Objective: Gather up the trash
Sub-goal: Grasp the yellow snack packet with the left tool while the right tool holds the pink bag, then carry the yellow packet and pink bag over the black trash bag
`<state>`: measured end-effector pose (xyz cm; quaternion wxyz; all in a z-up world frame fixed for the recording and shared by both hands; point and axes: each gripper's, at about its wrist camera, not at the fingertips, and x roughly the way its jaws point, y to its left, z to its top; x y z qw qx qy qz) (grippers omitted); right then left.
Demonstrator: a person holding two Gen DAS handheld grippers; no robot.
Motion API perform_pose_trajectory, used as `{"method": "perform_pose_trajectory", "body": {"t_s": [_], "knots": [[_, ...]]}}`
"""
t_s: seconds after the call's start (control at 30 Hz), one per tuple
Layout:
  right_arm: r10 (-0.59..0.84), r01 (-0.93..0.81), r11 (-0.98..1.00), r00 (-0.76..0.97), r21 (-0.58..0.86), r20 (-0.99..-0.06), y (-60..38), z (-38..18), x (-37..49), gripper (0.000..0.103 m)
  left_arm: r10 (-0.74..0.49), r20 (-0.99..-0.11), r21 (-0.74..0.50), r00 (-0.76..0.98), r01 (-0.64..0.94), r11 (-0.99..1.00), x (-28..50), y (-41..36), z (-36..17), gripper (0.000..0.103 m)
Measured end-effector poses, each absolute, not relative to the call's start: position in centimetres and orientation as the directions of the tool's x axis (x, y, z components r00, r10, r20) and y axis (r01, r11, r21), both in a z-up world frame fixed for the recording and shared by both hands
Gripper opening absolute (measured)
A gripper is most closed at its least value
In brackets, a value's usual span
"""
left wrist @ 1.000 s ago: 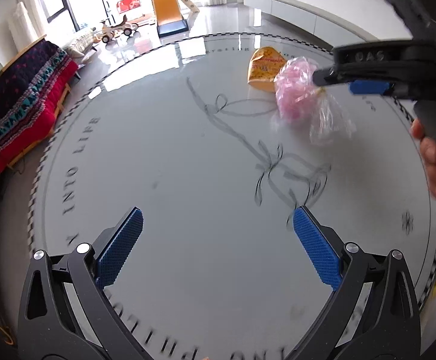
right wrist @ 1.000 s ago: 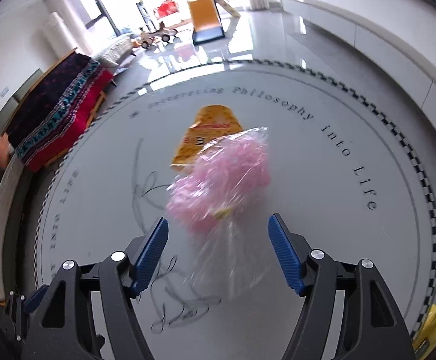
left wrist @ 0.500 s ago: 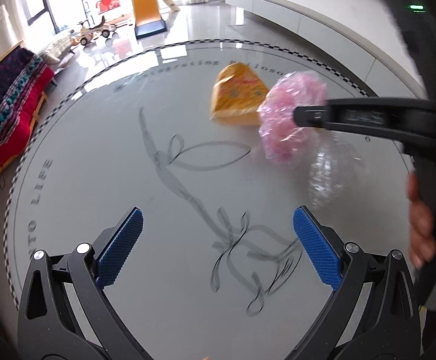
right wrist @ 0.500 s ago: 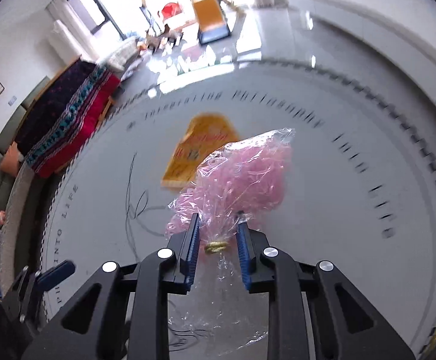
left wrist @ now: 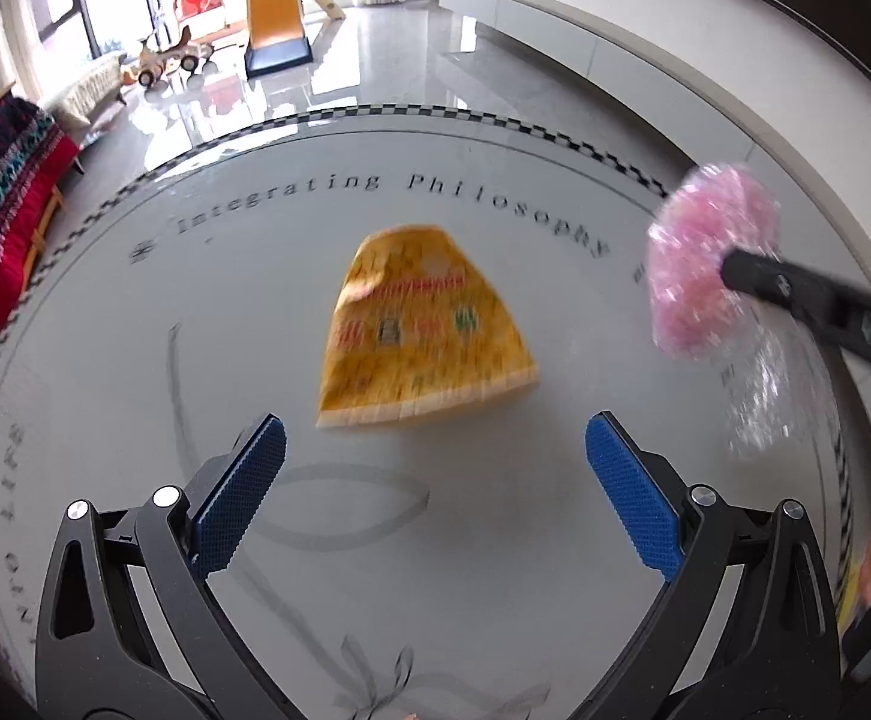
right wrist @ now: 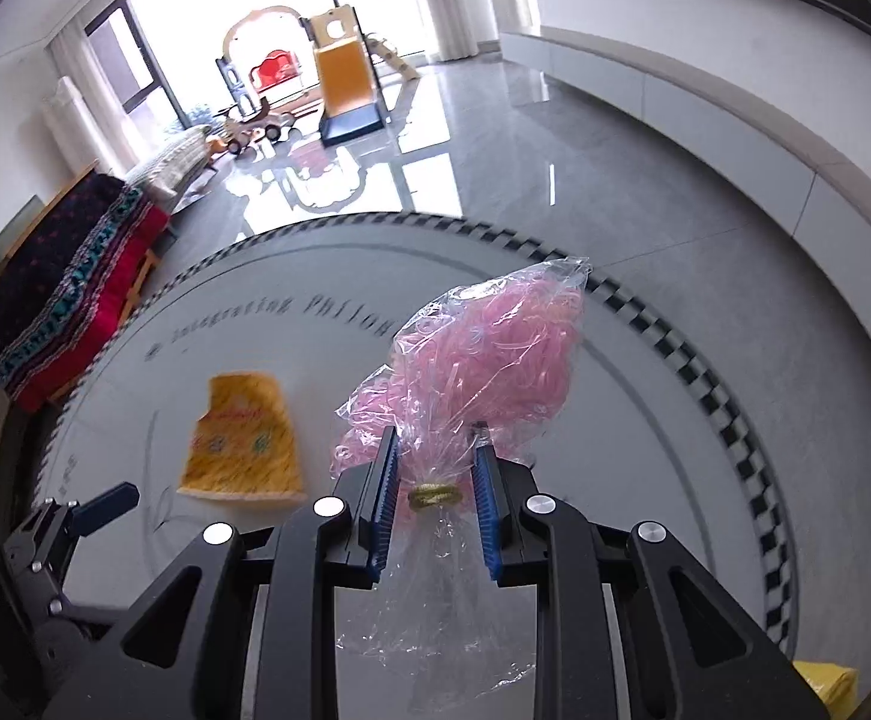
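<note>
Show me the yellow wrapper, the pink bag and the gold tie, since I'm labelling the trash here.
yellow wrapper (left wrist: 423, 324), left wrist view, middle of its printed face.
pink bag (right wrist: 489, 360), right wrist view, the pink-filled bulge above the gripper.
gold tie (right wrist: 434, 493), right wrist view, the band around the bag's neck.

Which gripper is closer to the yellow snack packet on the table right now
Left. The left gripper is open, with the yellow snack packet lying just beyond its fingertips. The right gripper is off to the packet's right, shut on the pink bag.
</note>
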<state>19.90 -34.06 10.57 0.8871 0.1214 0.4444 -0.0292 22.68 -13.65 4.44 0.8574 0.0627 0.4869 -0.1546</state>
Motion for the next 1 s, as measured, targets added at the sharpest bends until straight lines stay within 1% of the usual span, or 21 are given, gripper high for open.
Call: {"method": "perform_pose_trajectory", "body": {"t_s": [0.1, 0.33, 0.37, 0.4, 0.43, 0.47, 0.5, 0.6, 0.77, 1.0], "knots": [[0.038, 0.165, 0.971, 0.607, 0.173, -0.793, -34.2, 10.4, 20.7, 0.025, -0.205, -0.863, -0.068, 0.461, 0.296, 0.953, 25.3, -14.2, 3.7, 0.097], [0.039, 0.135, 0.979, 0.602, 0.150, -0.798, -33.2, 9.9, 22.1, 0.025, -0.140, -0.889, -0.053, 0.436, 0.206, 0.977, 27.9, -14.1, 1.0, 0.097], [0.041, 0.132, 0.980, 0.601, 0.149, -0.798, -32.7, 9.9, 22.6, 0.025, -0.136, -0.889, -0.052, 0.437, 0.199, 0.979, 27.9, -13.9, 0.7, 0.095], [0.043, 0.128, 0.980, 0.601, 0.149, -0.798, -32.5, 9.9, 22.6, 0.025, -0.139, -0.889, -0.056, 0.437, 0.198, 0.979, 27.8, -13.8, 0.6, 0.079], [0.048, 0.124, 0.980, 0.600, 0.152, -0.798, -32.3, 9.9, 22.5, 0.025, -0.143, -0.885, -0.057, 0.444, 0.200, 0.978, 27.5, -13.5, 0.5, 0.074], [0.052, 0.121, 0.980, 0.601, 0.155, -0.798, -32.1, 9.9, 22.4, 0.025, -0.127, -0.878, -0.035, 0.462, 0.203, 0.979, 27.0, -13.3, 0.7, 0.053], [0.056, 0.117, 0.981, 0.601, 0.157, -0.797, -32.1, 9.9, 22.3, 0.025, -0.120, -0.876, -0.025, 0.467, 0.205, 0.979, 26.8, -13.4, 0.7, 0.037], [0.063, 0.102, 0.982, 0.606, 0.157, -0.793, -31.2, 10.3, 21.4, 0.025, -0.190, -0.878, -0.099, 0.439, 0.223, 0.970, 25.4, -12.3, 0.8, 0.020], [0.082, 0.084, 0.982, 0.612, 0.168, -0.786, -29.9, 11.2, 19.1, 0.025, -0.261, -0.864, -0.172, 0.431, 0.235, 0.957, 21.2, -10.4, 1.1, 0.018], [0.128, 0.024, 0.984, 0.599, 0.178, -0.790, -26.0, 12.1, 14.3, 0.025, -0.267, -0.832, -0.148, 0.487, 0.269, 0.952, 12.9, -7.7, 3.3, 0.018]]}}
